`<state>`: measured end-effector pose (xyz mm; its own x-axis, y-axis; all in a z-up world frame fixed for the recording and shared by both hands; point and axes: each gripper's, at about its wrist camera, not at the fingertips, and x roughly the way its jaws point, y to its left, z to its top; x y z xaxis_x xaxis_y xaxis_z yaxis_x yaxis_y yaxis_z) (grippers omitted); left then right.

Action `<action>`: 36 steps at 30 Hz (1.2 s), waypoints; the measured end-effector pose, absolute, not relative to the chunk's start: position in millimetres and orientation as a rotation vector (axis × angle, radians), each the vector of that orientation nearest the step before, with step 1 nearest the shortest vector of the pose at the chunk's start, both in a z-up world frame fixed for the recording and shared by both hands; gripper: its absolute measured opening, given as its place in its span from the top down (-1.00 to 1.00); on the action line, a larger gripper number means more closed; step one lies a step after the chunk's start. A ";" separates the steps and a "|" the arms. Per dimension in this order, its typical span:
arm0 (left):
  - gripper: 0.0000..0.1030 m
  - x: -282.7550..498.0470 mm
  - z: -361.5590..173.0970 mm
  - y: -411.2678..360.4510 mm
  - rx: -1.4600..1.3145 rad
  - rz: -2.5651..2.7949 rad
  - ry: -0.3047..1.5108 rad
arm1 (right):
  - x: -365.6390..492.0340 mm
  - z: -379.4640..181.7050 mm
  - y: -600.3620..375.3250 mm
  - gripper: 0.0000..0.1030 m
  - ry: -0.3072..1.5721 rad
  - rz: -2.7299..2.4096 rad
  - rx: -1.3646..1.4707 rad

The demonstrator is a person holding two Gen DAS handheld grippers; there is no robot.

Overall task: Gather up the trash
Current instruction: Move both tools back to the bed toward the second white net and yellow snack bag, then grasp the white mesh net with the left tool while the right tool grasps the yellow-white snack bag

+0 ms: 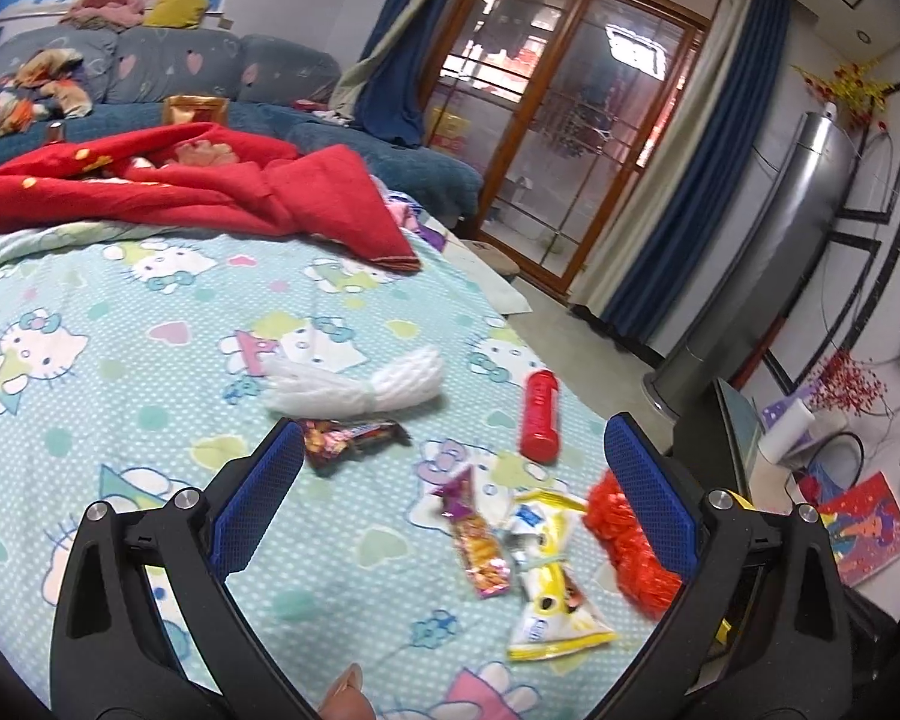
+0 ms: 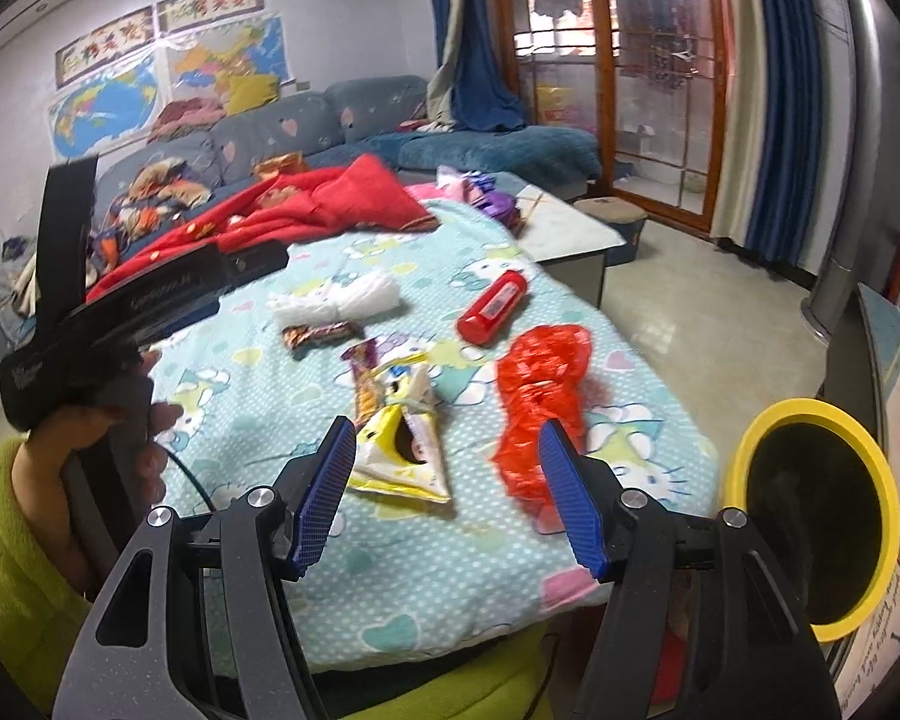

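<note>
Trash lies scattered on a bed with a light blue cartoon-cat sheet (image 1: 120,420). In the left wrist view I see a white plastic bag (image 1: 360,387), a dark candy wrapper (image 1: 354,441), a red bottle (image 1: 540,417), a purple-orange snack wrapper (image 1: 474,540), a yellow-white wrapper (image 1: 552,570) and a crumpled red plastic bag (image 1: 624,540). My left gripper (image 1: 455,426) hangs open above them, holding nothing. My right gripper (image 2: 447,425) is open too, over the yellow-white wrapper (image 2: 402,456) and beside the red plastic bag (image 2: 540,396). A black bin with a yellow rim (image 2: 801,407) stands off the bed's right corner.
A red blanket (image 1: 180,180) is bunched at the far side of the bed, with a blue sofa (image 1: 210,60) behind it. A hand in a green sleeve (image 2: 6,540) holds the left tool's black body (image 2: 138,306). A low table (image 2: 570,234) and bare floor (image 2: 720,324) lie to the right.
</note>
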<state>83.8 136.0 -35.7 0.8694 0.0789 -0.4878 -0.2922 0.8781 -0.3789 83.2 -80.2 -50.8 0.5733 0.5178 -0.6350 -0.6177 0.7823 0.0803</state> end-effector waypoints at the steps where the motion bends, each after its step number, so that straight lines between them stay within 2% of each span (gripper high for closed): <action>1: -0.79 82.9 -37.2 139.8 -0.469 0.208 0.481 | 83.8 -53.3 -75.9 -0.19 0.701 0.679 -0.163; 22: -0.78 100.6 -99.0 221.4 -0.664 0.285 0.546 | 119.6 -103.9 -2.4 -0.19 0.822 0.691 -0.267; 31: -0.53 117.6 -108.9 234.1 -0.767 0.249 0.535 | 127.2 -123.3 0.9 -0.22 0.853 0.676 -0.281; 34: -0.33 125.0 -110.6 238.2 -0.798 0.240 0.530 | 125.0 -123.8 1.0 -0.20 0.843 0.678 -0.289; 36: -0.33 129.2 -114.0 240.0 -0.816 0.241 0.536 | 123.7 -124.8 0.3 -0.19 0.836 0.678 -0.288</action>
